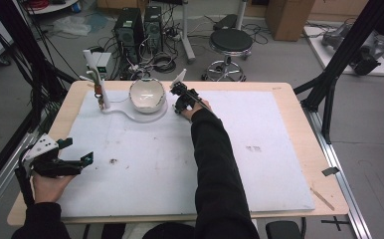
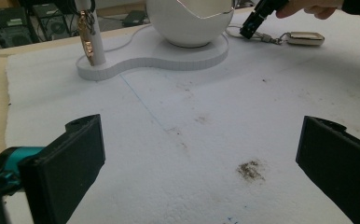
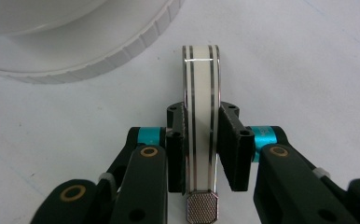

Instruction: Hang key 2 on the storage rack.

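Note:
My right gripper (image 3: 201, 144) is shut on a cream band (image 3: 200, 79) with two dark stripes and a knurled metal end. The band stands on edge between the pads, just off the stand's white base (image 3: 99, 56). In the high view, the right gripper (image 1: 180, 97) sits right of the white bowl (image 1: 147, 94). The left gripper view shows it (image 2: 257, 21) with a short chain and the cream, metal-rimmed band (image 2: 304, 38) beside it. My left gripper (image 1: 78, 152) rests open at the near left, jaws wide apart (image 2: 201, 140) over bare foam.
A white stand (image 1: 130, 113) carries the bowl and a post (image 2: 92, 44) from which a gold piece (image 2: 85, 35) hangs. A white foam sheet (image 1: 259, 149) covers the wooden table (image 1: 307, 129). A dark stain (image 2: 250, 170) lies on the foam ahead of the left gripper.

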Available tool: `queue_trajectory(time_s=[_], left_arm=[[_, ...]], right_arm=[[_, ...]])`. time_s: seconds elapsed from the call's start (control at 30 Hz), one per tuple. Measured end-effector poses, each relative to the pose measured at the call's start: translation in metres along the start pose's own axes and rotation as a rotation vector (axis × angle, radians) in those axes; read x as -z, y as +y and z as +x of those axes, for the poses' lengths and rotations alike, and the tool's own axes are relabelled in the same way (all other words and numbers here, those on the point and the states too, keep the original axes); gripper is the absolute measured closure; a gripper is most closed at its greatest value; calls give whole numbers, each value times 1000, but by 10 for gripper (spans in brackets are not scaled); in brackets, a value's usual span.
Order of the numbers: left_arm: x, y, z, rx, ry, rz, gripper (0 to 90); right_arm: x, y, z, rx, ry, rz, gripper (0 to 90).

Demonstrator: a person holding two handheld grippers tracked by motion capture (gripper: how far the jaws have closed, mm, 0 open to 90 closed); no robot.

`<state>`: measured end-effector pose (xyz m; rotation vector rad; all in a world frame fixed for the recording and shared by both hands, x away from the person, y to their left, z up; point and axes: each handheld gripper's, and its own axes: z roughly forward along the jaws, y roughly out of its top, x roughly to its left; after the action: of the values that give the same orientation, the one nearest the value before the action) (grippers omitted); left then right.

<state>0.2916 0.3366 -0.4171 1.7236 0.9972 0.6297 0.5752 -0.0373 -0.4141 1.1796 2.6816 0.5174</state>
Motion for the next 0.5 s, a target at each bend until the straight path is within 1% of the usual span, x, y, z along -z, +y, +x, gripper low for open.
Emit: queue_trajectory(time_s=[0.07,0.17,0.2,0.27,0.33,0.37,0.4,0.47,0.5], left_arm=[[0,0,0,1,-1,2,17],[-1,0,0,0,-3,2,17],[-1,0,0,1,-5,1,17],[0,0,0,3,-5,-5,17],[1,0,0,5,-4,-9,17],[1,0,0,4,-4,-9,17],[1,0,0,4,-4,-10,17],[1,0,0,6,-4,-14,17],[1,0,0,4,-4,-14,17]], right_arm=[[3,-1,-2,0,3,-4,741],[14,-2,-4,-9,4,-18,741],[14,-2,-4,-9,4,-18,741],[26,-3,-5,-10,-6,-34,740],[34,-4,-7,-21,-5,-53,741],[39,-5,-7,-37,-1,-61,741],[43,-5,-8,-39,-2,-74,741],[46,-5,-9,-42,-3,-80,741],[55,-7,-9,-49,2,-100,741]])
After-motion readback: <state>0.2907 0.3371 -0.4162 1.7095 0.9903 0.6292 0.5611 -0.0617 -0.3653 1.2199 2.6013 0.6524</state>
